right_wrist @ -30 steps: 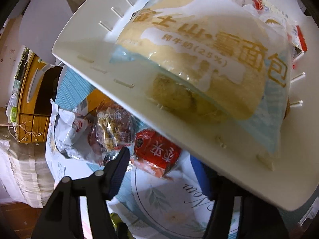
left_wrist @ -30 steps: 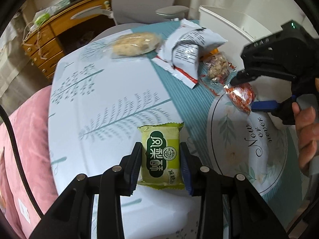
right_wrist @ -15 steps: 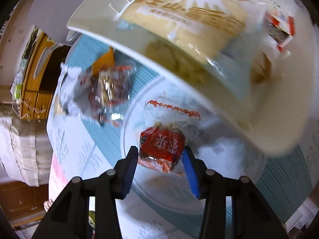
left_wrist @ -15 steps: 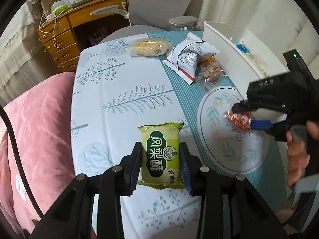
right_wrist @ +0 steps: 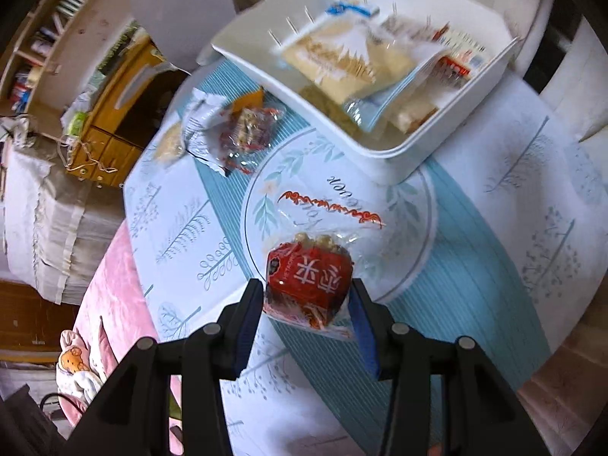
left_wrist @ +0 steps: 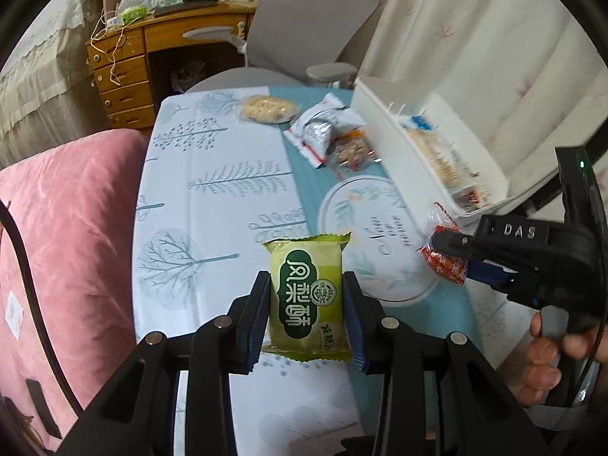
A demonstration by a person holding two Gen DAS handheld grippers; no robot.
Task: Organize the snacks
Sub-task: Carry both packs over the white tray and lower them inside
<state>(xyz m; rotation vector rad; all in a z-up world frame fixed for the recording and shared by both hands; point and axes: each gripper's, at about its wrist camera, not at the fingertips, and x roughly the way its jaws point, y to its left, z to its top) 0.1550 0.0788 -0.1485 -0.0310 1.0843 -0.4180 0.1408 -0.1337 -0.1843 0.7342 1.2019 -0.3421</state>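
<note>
A: Holding two snacks at once, both lifted clear of the round table (left_wrist: pixel 212 205) and its pale tree-print cloth. Left gripper (left_wrist: pixel 307 304) clamping a flat, yellow-green foil-wrapped pastry packet (left_wrist: pixel 307 296) by its long sides, blue pads pressing in on both edges.

B: And the right?

A: Right gripper (right_wrist: pixel 307 300) pinching a small red-labelled snack in a clear crinkly wrapper (right_wrist: pixel 308 285), hanging above the near edge of the printed round placemat (right_wrist: pixel 402 205). Gripping mostly the loose film, by the look of it, not the firm block inside.

B: Risking a drop, then?

A: Probably. Slippery film sliding out between the pads, especially during a quick swing toward the white rectangular plastic bin (right_wrist: pixel 383 159) sitting at the table's far right edge.

B: Anything in the bin's way?

A: Already crowding it: a large bread bag (right_wrist: pixel 342 60) and other packets, blurred here. Possibly not leaving room for a flat packet, so landing on top and sliding back over the low rim onto the placemat.

B: Any other hazard?

A: Both grippers working close together; the right one showing just beside the green packet in the left view (left_wrist: pixel 505 254). Reaching for the bin together, likely colliding or knocking a snack loose. Also leaving three loose packets (left_wrist: pixel 326 133) near the far edge, easy to sweep off in passing.
</note>
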